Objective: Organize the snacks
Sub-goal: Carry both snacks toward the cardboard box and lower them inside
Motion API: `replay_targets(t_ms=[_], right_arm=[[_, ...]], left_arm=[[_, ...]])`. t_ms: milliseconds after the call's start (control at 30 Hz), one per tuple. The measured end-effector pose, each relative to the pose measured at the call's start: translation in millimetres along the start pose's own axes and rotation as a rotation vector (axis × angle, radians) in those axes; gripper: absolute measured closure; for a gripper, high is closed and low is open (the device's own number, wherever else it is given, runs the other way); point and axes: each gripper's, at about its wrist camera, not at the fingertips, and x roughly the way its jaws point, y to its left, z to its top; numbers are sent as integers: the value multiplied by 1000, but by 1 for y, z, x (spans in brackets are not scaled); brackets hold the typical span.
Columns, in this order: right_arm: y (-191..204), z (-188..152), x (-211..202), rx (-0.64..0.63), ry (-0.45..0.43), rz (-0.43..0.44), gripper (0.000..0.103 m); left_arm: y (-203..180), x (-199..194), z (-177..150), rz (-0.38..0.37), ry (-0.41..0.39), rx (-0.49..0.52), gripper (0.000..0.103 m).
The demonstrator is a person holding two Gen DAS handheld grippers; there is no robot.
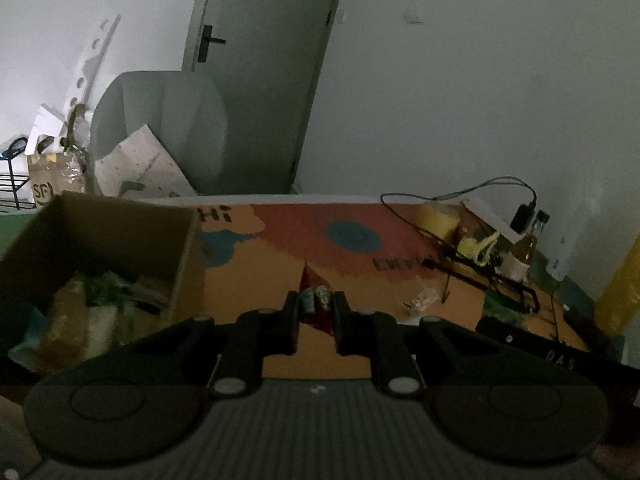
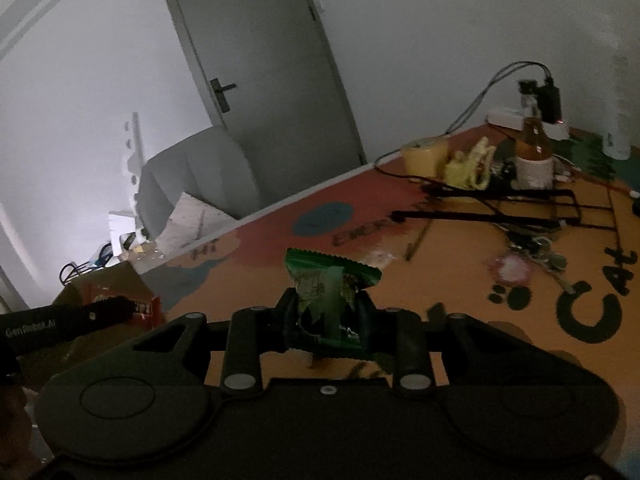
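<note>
Two hand-held tongs carry snacks above a painted tabletop (image 2: 460,280) toward a cardboard box (image 1: 120,232) at its left edge, in a dim room. The right tongs (image 2: 326,312) are closed most of the way on a green snack packet (image 2: 328,292), pinching it across its crumpled middle; the packet stands roughly upright, long axis running away from the camera and upward, one crimped end fanned out above the fingers (image 2: 366,320) and the other hanging below them toward the tabletop. The left tongs (image 1: 316,316) are drawn in as far as they go on a small wrapped snack (image 1: 318,300), pale-topped with red below; it is too dark and too small to give its axis with confidence, though it seems to stand on end between the tips. The box already holds several packets, green and pale ones among them. To do the carrying step well, judged from this layout: keep both grips firm, clear the near wall of the box before lowering, and release one packet at a time, laying the green one flat so its long side rests along the others. A bottle (image 2: 534,148) and cables (image 2: 520,212) at the far right corner lie well apart from the path.
</note>
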Motion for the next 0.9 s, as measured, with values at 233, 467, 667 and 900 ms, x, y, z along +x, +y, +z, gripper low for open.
replay_targets(t_ms=[233, 467, 667, 900], right_arm=[[25, 0, -1, -30, -8, 27, 74], [45, 1, 1, -48, -12, 46, 74], [67, -2, 4, -65, -7, 75, 74], [95, -3, 11, -90, 1, 114, 74]], left_arm=[[18, -14, 6, 17, -26, -10, 88], [39, -28, 10, 27, -47, -27, 87], [62, -40, 15, 52, -68, -51, 87], [93, -55, 18, 98, -90, -86, 87]])
